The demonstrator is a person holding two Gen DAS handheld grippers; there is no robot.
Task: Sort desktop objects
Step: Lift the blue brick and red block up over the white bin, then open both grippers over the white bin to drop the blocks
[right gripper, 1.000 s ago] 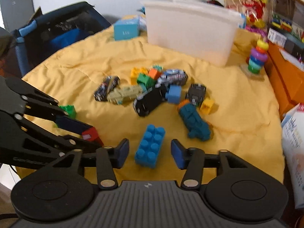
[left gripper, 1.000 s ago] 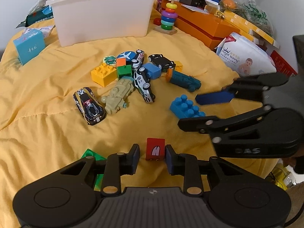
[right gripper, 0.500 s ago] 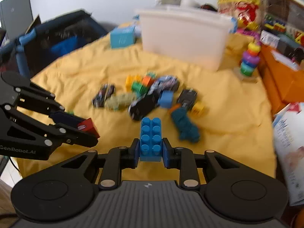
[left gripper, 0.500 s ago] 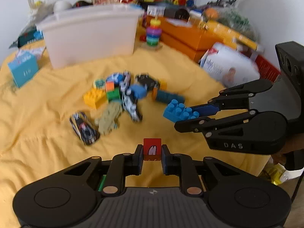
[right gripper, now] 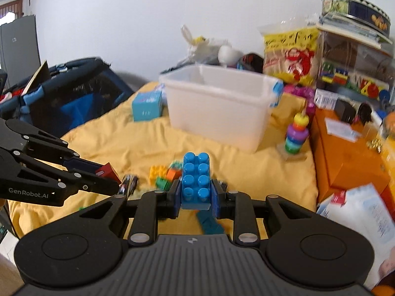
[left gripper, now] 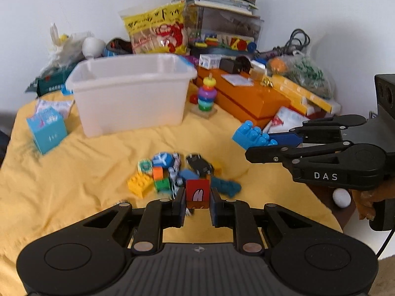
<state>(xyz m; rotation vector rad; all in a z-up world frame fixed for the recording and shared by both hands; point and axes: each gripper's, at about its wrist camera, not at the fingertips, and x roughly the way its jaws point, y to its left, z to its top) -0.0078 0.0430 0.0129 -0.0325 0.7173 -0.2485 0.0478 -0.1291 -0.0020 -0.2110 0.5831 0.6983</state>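
My left gripper (left gripper: 197, 198) is shut on a red cube (left gripper: 198, 193) with a white mark, held above the yellow cloth (left gripper: 74, 180). My right gripper (right gripper: 196, 192) is shut on a blue studded brick (right gripper: 196, 180), also lifted off the cloth. The right gripper shows in the left wrist view (left gripper: 261, 140) with the blue brick (left gripper: 251, 135) at its tips. The left gripper (right gripper: 108, 180) appears in the right wrist view with the red cube (right gripper: 107, 170). A white plastic bin (left gripper: 130, 93) stands at the back, seen again in the right wrist view as the white bin (right gripper: 217, 108).
A pile of toy cars and bricks (left gripper: 182, 172) lies mid-cloth. A light blue box (left gripper: 47, 130) sits left, a ring stacker (left gripper: 206, 96) and orange box (left gripper: 249, 98) right of the bin. A dark blue playpen (right gripper: 61, 93) stands beyond the cloth's left edge.
Both grippers closed on their pieces, the left on the red cube and the right on the blue brick, then rose off the cloth; the bin and back clutter now sit lower in view.
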